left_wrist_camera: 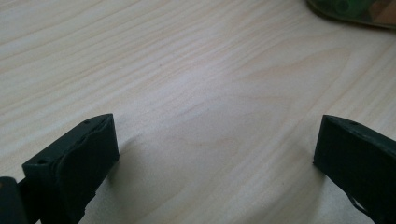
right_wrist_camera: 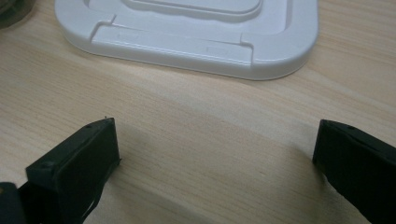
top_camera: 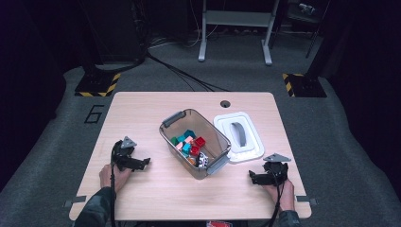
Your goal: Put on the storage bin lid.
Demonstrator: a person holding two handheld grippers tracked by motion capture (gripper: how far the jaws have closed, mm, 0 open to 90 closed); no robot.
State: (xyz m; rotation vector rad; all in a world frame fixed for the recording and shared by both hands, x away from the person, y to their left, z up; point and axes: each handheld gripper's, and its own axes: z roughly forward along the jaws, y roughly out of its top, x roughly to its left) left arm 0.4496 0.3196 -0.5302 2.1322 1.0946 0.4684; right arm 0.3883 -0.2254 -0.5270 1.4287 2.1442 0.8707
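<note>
Both hand-held grippers rest on the bench with nothing between their jaws: the left hand-held gripper point(top_camera: 145, 161) at lower left and the right hand-held gripper point(top_camera: 252, 176) at lower right are both released, jaws wide. The bin point(top_camera: 176, 119) sits at frame centre, holding coloured blocks point(top_camera: 189, 142); its white lid point(top_camera: 249, 152) lies flat just right of it, touching or nearly so. The likely step is refitting the lid: grip its near edge squarely, lift level, then align it over the rim. The bin's raised grey handles point(top_camera: 218, 163) could snag the lid.
</note>
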